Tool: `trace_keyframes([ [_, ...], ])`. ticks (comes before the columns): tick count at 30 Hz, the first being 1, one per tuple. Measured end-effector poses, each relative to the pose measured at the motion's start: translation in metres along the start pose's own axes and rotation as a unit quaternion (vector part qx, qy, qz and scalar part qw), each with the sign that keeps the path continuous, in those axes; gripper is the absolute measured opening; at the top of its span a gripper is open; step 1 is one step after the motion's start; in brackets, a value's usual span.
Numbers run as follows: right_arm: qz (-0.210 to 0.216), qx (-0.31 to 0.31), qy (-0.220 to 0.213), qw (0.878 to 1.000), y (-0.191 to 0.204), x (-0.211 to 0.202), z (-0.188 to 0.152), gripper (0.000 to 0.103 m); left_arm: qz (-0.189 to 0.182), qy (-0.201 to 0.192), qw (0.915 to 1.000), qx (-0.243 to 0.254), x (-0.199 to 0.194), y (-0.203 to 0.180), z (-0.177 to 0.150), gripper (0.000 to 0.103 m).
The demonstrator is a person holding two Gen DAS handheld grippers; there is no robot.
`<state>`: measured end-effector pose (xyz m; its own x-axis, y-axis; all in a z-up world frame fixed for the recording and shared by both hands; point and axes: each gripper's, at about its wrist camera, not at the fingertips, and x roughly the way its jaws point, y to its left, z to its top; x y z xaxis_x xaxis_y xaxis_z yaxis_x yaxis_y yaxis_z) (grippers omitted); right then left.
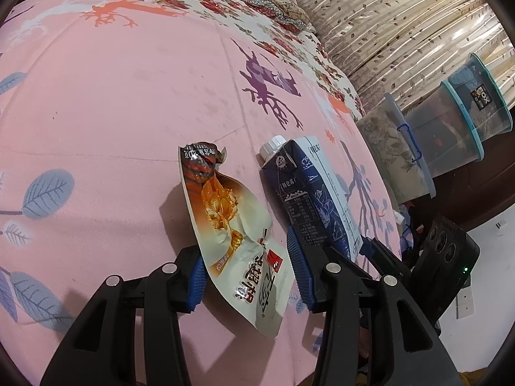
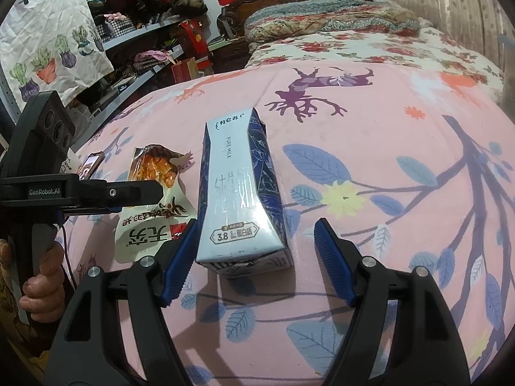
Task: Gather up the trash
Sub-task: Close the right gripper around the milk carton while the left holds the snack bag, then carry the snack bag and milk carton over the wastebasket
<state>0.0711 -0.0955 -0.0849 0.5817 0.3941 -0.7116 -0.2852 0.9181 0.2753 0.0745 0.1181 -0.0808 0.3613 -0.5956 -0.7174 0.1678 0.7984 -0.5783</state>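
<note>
A crumpled white and brown snack wrapper lies on the pink bedspread, between the open fingers of my left gripper. A blue and white milk carton with a white cap lies just right of it. In the right wrist view the carton lies between the open fingers of my right gripper, its base toward me. The left blue pad is close to the carton's side. The wrapper lies left of the carton, with my left gripper over it.
Stacked clear storage boxes stand beyond the bed's right edge, before a curtain. A phone lies at the bed's left edge. Shelves of clothes stand to the left. Quilts and a headboard are at the far end.
</note>
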Motion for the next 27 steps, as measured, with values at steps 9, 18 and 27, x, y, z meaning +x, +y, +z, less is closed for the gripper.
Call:
trace_keyframes([
  [9,0.000,0.004,-0.002,1.000,-0.001,0.000,-0.001,0.073,-0.009,0.002,0.9999,0.014,0.003,-0.004,-0.001,0.017],
  [18,0.002,0.004,0.001,1.000,0.000,0.002,0.001,0.073,-0.011,0.002,0.9998,0.014,0.002,-0.005,-0.001,0.016],
  [27,0.023,-0.004,0.001,1.000,0.003,0.004,0.005,0.057,-0.026,-0.006,0.9995,0.018,-0.005,-0.011,0.002,0.008],
])
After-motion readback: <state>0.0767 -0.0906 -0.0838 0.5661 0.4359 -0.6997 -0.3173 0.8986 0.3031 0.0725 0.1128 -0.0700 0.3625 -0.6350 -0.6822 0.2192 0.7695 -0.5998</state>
